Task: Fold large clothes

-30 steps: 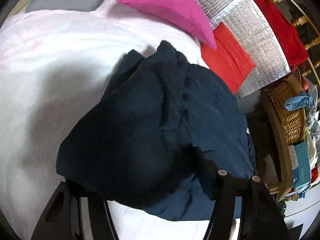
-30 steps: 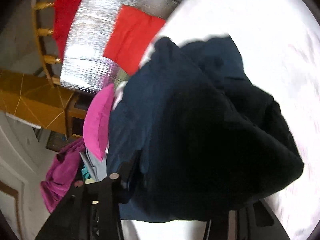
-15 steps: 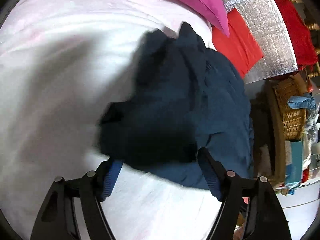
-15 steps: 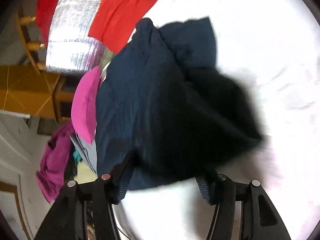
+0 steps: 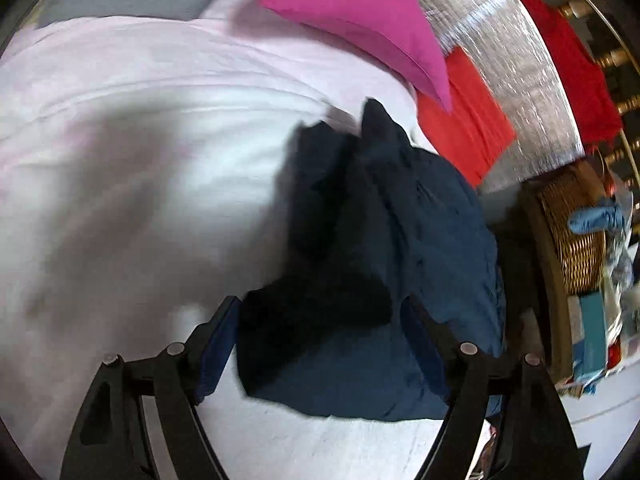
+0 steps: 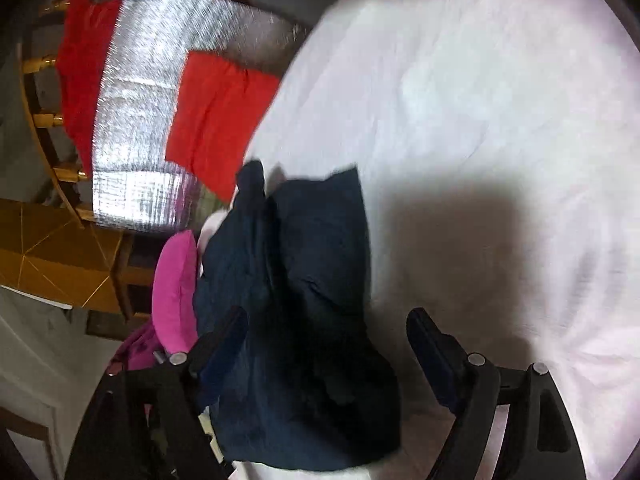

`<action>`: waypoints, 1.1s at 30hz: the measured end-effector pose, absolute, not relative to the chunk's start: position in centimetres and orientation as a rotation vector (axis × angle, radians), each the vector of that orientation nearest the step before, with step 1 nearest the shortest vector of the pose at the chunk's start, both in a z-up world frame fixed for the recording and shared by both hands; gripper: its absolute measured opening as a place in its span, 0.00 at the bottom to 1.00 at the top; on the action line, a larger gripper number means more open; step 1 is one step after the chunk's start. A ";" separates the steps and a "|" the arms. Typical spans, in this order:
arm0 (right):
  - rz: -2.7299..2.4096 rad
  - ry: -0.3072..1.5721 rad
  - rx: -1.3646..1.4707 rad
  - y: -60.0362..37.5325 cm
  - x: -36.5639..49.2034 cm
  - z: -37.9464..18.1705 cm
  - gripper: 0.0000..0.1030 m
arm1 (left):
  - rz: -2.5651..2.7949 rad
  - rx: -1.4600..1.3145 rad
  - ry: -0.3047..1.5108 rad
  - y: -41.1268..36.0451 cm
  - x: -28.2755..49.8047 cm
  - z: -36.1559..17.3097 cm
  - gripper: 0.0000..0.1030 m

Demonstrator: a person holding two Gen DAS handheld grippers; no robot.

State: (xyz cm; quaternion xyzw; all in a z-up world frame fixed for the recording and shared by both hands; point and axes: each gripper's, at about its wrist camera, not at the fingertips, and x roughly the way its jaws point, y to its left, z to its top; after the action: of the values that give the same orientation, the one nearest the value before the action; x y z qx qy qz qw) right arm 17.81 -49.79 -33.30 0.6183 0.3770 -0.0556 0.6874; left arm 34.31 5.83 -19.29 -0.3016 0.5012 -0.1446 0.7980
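A dark navy garment [image 5: 384, 264] lies bunched in a heap near the edge of a bed with a white sheet [image 5: 132, 184]. My left gripper [image 5: 320, 344] is open, its jaws standing wide on either side of the heap's near edge. In the right wrist view the same garment [image 6: 304, 304] lies crumpled by the bed's left edge. My right gripper [image 6: 324, 344] is open, its left finger [image 6: 218, 346] against the cloth and its right finger [image 6: 430, 350] over the sheet [image 6: 480, 128]. Neither gripper holds cloth.
A pink pillow [image 5: 360, 20] and a red cloth [image 5: 464, 116] on a silver foil mat [image 5: 516, 72] lie beyond the garment. A wicker basket [image 5: 576, 236] stands at the right. A wooden railing with red fabric [image 6: 84, 64] and a magenta pile [image 6: 136, 348] lie off the bed.
Both grippers let go of the navy garment and opened. It dropped from a lifted spread into a heap on the bed. Both grippers pulled back from it.
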 end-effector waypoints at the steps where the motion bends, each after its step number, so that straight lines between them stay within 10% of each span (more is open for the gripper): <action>1: -0.114 0.872 1.389 -49.7 18.3 -33.9 0.82 | -0.327 -0.643 1.081 5.4 34.5 -19.5 0.79; 6: 0.019 0.860 1.372 -47.7 21.1 -34.4 0.78 | -0.370 -0.669 1.110 4.2 35.0 -20.6 0.81; 11: 0.002 0.813 1.218 -46.1 22.4 -30.8 0.46 | -0.405 -0.709 0.991 5.1 34.4 -19.1 0.71; 20: -0.113 0.890 1.219 -46.5 22.0 -32.7 0.52 | -0.263 -0.473 1.065 2.1 34.2 -19.9 0.71; 24: -0.200 0.823 1.180 -46.8 20.3 -29.5 0.77 | -0.207 -0.370 0.990 1.2 32.9 -17.1 0.72; 29: -0.268 0.692 1.008 -45.2 17.3 -23.9 0.76 | -0.150 -0.239 0.818 0.8 29.3 -13.1 0.76; 33: -0.184 0.700 0.922 -41.9 17.1 -21.8 0.52 | -0.115 -0.111 0.720 0.1 26.1 -11.4 0.77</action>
State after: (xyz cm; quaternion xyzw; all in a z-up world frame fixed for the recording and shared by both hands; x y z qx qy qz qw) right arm 17.12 -41.91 -21.77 0.4349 0.3303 -0.0868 0.8332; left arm 26.10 0.07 -11.40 -0.0543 0.3517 -0.0564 0.9328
